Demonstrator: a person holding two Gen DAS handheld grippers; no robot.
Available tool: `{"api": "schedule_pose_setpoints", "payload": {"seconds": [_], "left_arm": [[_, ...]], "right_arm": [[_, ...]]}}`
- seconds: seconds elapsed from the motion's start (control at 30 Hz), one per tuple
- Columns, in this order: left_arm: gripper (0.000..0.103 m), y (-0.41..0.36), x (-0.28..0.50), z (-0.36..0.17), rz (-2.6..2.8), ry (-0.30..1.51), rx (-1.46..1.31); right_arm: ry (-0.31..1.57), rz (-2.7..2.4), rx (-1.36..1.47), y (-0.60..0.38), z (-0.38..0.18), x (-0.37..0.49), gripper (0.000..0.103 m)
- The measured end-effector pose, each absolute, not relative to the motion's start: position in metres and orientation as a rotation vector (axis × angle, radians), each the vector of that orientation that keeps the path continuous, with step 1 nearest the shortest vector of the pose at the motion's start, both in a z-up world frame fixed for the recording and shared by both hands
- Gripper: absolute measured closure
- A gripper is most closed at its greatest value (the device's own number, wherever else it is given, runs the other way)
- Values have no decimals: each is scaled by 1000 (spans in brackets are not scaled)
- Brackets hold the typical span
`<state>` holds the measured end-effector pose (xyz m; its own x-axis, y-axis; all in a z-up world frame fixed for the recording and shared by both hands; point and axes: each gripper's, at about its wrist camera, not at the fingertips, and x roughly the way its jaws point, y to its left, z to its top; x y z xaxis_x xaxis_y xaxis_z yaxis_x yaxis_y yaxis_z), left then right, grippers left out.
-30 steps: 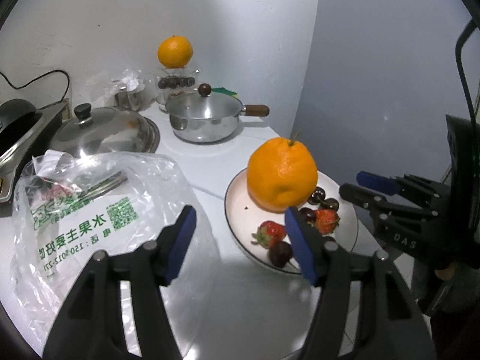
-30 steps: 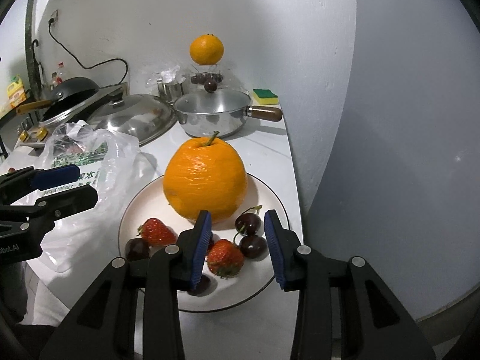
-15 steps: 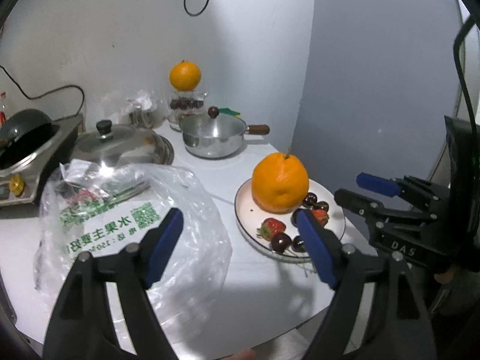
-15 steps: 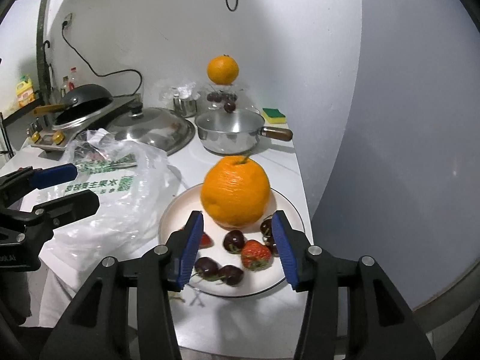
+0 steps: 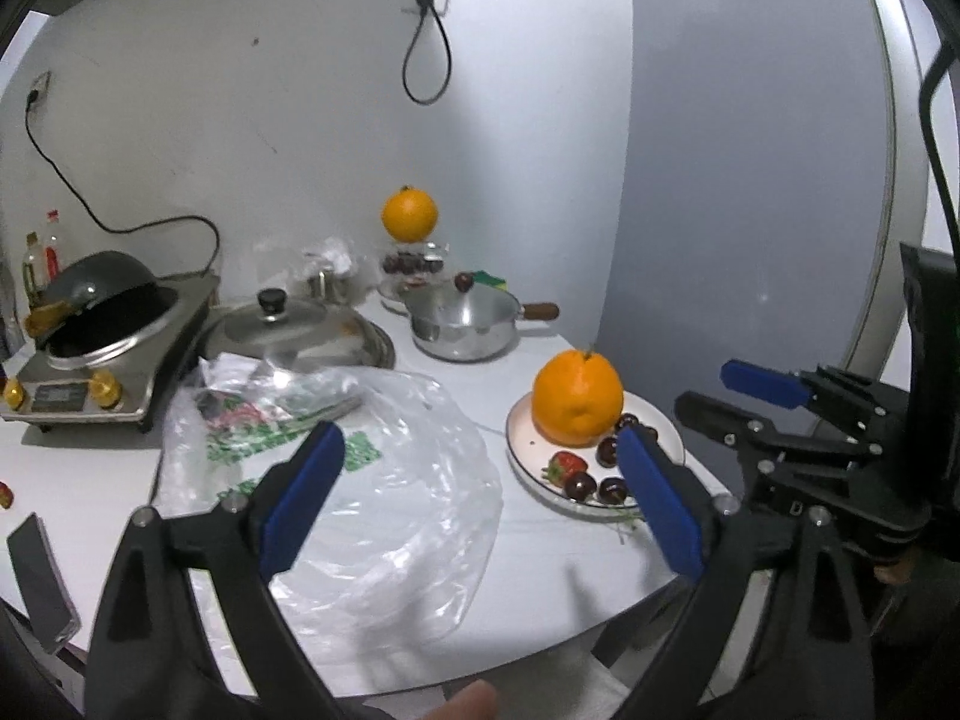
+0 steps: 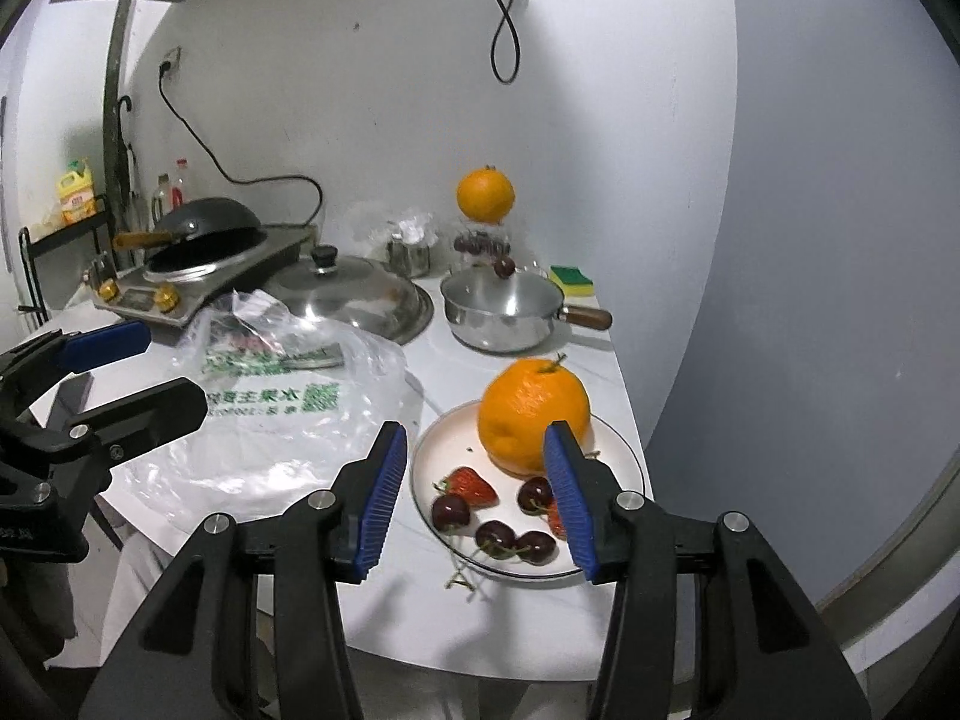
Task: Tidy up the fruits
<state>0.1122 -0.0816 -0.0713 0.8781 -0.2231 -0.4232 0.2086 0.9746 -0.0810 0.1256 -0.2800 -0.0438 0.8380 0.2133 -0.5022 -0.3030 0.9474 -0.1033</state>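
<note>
The plate point(image 6: 624, 456) sits at the near right edge of the white table point(image 6: 528, 612), carrying a big orange point(image 6: 531, 414), strawberries point(image 6: 474, 483) and dark cherries point(image 6: 495, 534) in front of it. The right gripper point(image 6: 477, 498) hangs just short of that plate, its blue pads parted with nothing between them, the fruit lying straight ahead and slightly below along its fingers. The left gripper point(image 5: 480, 498) has its jaws opening, also empty, and faces the crumpled plastic bag point(image 5: 384, 480); the plate lies off to its right (so the right hand looks the nearer one for any fruit pick). The fruit has no marked long axis.
</note>
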Motion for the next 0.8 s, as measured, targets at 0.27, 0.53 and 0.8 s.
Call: {"api": "schedule_pose_setpoints", "payload": {"seconds": [0.27, 0.53, 0.8], "left_arm": [[10, -61, 78, -48, -199, 388, -37], [9, -44, 45, -17, -138, 282, -15], [1, -25, 18, 14, -63, 172, -24]], "right_arm": [[429, 262, -184, -262, -15, 86, 41], [349, 282, -203, -249, 21, 52, 29], [260, 287, -182, -240, 56, 37, 23]]}}
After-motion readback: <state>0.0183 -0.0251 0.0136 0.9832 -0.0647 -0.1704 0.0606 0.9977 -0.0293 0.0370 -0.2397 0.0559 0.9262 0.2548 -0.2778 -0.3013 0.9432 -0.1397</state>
